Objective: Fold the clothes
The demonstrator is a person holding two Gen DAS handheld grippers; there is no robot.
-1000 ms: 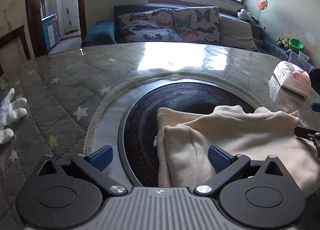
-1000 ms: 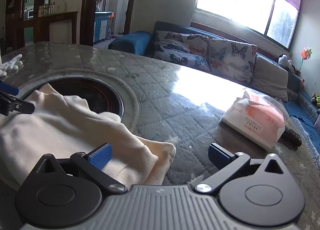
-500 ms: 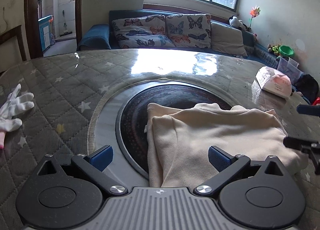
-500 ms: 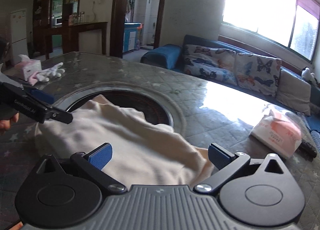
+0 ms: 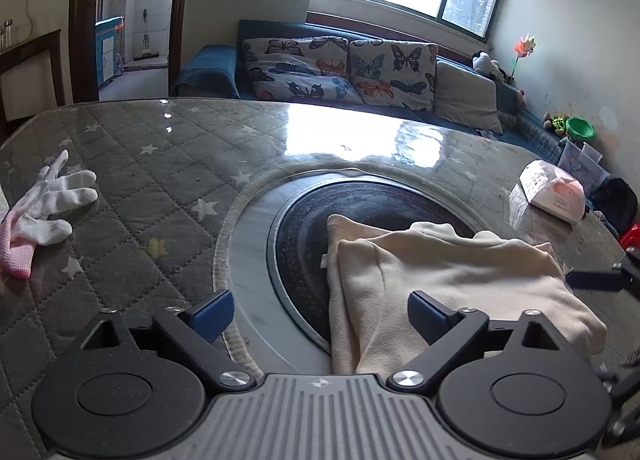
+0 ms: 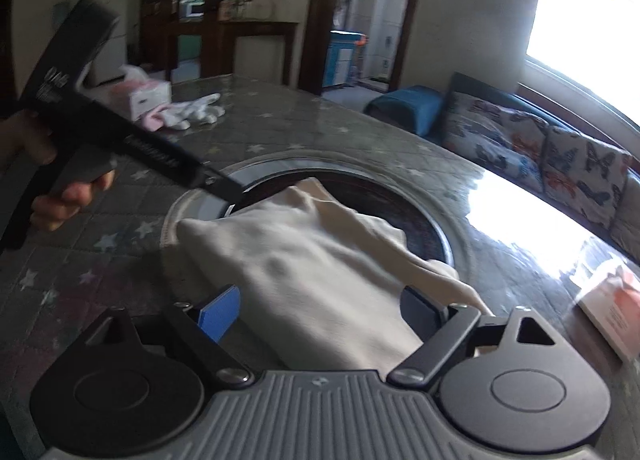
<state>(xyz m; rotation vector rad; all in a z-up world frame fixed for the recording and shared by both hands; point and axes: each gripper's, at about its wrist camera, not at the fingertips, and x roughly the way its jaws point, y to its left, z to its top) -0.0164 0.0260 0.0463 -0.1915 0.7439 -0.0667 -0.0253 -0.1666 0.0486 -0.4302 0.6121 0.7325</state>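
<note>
A cream garment lies folded over the dark round inset in the middle of the table. My left gripper is open above the garment's left edge and holds nothing. My right gripper is open, with the cream garment lying between its fingers. The left gripper's dark body also shows in the right wrist view, held by a hand at the garment's far left. The right gripper's finger shows at the right edge of the left wrist view.
A white glove with a pink cuff lies on the quilted star-print table cover at the left. A tissue pack lies at the right edge. A sofa with butterfly cushions stands behind the table.
Both grippers have pulled back and risen from the garment. The right wrist view has swung left, over the garment and towards the left gripper. The garment lies folded as before.
</note>
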